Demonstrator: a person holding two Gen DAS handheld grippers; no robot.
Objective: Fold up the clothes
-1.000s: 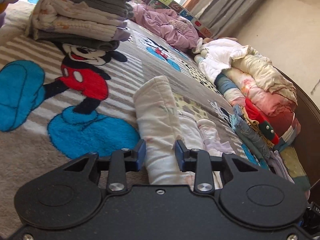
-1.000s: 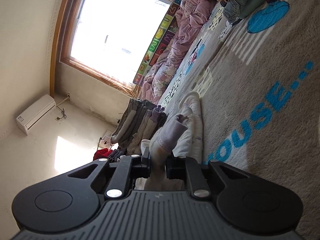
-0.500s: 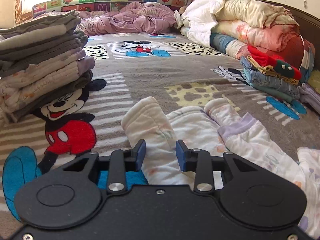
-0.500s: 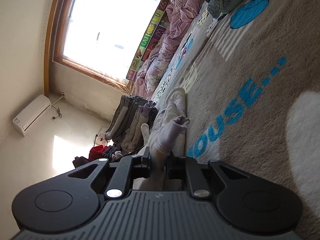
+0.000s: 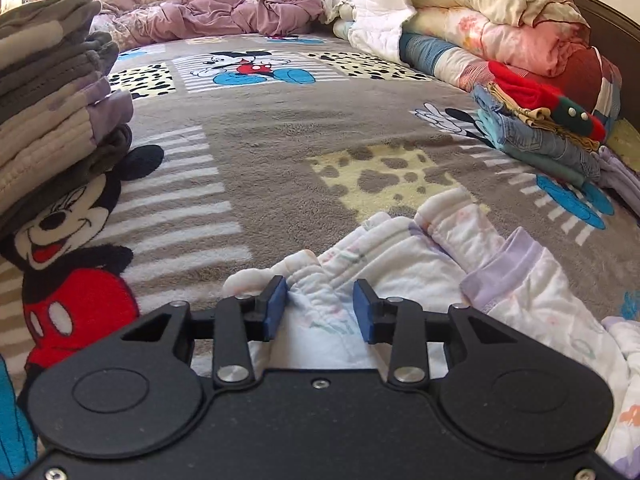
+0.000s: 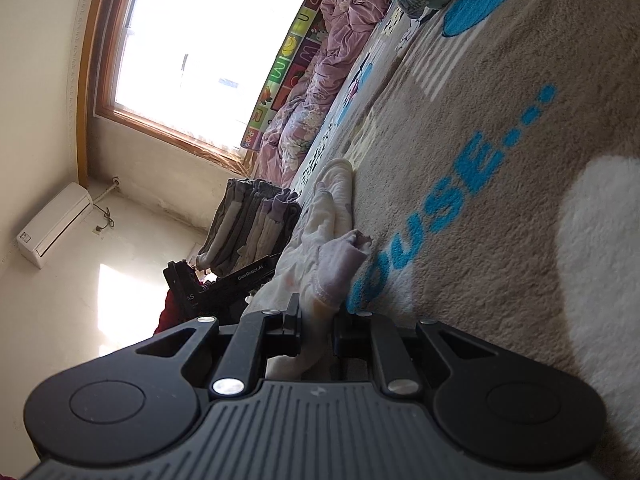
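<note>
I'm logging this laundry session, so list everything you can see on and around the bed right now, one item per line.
white garment: one, white with lilac cuffs, on the blanket in front of both grippers
folded stack: one, grey, beige and lilac, at the left on the blanket
second folded stack: one, denim, red and green, at the right
quilts: several, white, cream and pink, piled far right
purple bedding: one, crumpled at the far edge
blanket: one, grey-brown with cartoon mice
window: one, bright
air conditioner: one, white, on the wall
left gripper: black, blue pads, garment between them
right gripper: black, clamped on the garment
</note>
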